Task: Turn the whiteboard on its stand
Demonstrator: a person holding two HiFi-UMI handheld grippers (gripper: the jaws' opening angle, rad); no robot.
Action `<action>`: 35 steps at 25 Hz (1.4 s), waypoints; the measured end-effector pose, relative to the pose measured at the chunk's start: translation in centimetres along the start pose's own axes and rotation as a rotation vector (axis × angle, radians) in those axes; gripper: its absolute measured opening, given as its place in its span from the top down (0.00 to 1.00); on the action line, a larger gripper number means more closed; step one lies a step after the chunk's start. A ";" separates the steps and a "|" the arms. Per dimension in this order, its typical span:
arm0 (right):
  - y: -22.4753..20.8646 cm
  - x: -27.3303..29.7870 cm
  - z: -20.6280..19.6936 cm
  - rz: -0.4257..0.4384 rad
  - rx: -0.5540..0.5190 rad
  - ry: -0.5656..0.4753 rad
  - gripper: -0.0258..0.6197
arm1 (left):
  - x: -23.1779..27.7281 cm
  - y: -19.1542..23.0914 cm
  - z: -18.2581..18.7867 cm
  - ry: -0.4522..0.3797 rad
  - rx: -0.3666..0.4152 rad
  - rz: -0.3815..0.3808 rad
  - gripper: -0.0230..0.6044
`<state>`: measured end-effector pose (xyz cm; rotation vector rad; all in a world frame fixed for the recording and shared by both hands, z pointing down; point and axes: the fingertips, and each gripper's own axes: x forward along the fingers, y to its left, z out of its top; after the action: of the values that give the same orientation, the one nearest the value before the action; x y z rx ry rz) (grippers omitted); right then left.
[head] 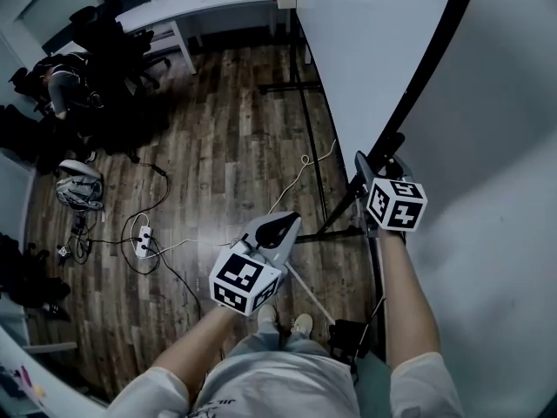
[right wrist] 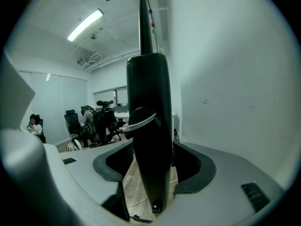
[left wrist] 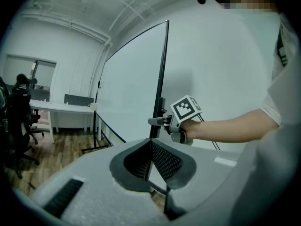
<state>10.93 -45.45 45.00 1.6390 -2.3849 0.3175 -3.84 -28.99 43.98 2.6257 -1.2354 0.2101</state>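
The big whiteboard (head: pixel 365 68) stands on its black stand (head: pixel 306 138), turned edge-on to me, close to the wall. My right gripper (head: pixel 376 157) is at the board's black side frame (head: pixel 435 59), about waist height. In the right gripper view that frame post (right wrist: pixel 148 126) runs between the open jaws with a little room beside it. My left gripper (head: pixel 283 225) hangs lower and to the left over the floor, shut and empty. In the left gripper view the board (left wrist: pixel 131 88) and the right gripper (left wrist: pixel 157 120) at its edge show beyond the shut jaws (left wrist: pixel 150 147).
A pale wall (head: pixel 505 190) stands close on the right. Cables and a power strip (head: pixel 144 242) lie on the wooden floor at left. Office chairs (head: pixel 104 42), a seated person (head: pixel 61 85) and a white desk (head: pixel 209 3) are at the back.
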 end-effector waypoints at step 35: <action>4.1 -9.2 -3.1 -0.044 -0.035 -0.026 0.70 | -4.8 -3.4 -1.8 0.002 0.007 -0.012 0.95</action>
<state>10.51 -34.92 44.86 1.6875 -2.3547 0.2465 -4.32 -22.84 44.16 2.6375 -1.2203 0.2162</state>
